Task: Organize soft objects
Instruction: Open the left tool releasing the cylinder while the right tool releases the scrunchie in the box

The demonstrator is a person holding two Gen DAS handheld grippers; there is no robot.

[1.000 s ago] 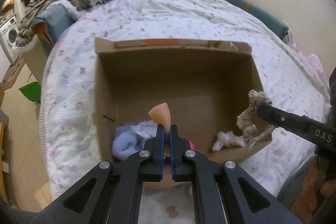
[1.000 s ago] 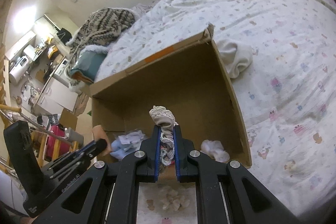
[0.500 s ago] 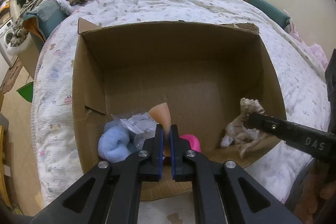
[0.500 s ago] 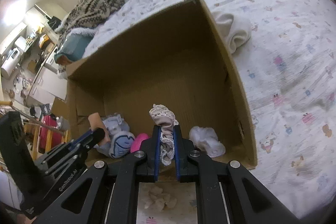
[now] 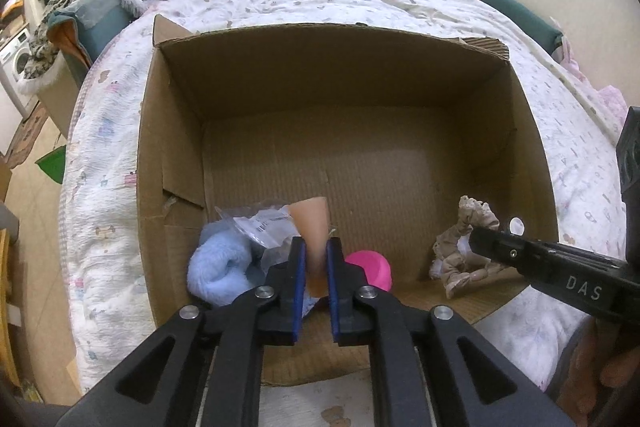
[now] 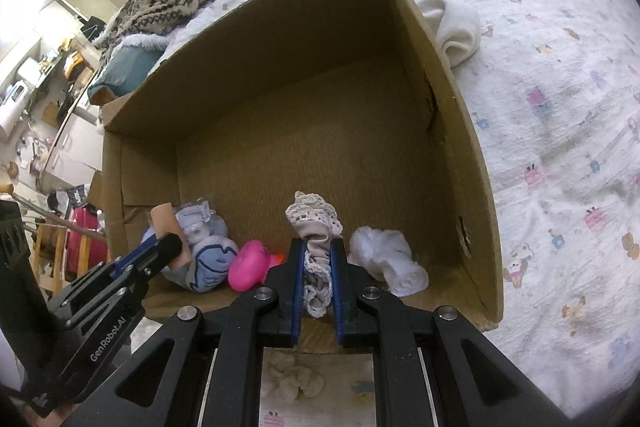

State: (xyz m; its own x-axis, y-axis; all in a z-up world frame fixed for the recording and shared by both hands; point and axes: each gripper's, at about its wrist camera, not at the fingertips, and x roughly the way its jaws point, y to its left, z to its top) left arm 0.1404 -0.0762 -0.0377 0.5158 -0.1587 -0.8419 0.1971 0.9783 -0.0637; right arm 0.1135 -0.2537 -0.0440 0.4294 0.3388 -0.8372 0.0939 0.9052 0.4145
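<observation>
Clamping one peach sponge (image 5: 311, 227) and one lace cloth (image 6: 316, 231), two grippers' jaws overhang one box (image 5: 168, 155).

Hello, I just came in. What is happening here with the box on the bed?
A person is sorting soft things into a cardboard box on the bed, one tool in each hand. The left tool is shut on a peach-coloured sponge wedge; the right tool is shut on a beige lace-trimmed cloth. Both are held over the near end of the box, where a light blue plush, a pink toy and a white cloth already lie.
</observation>
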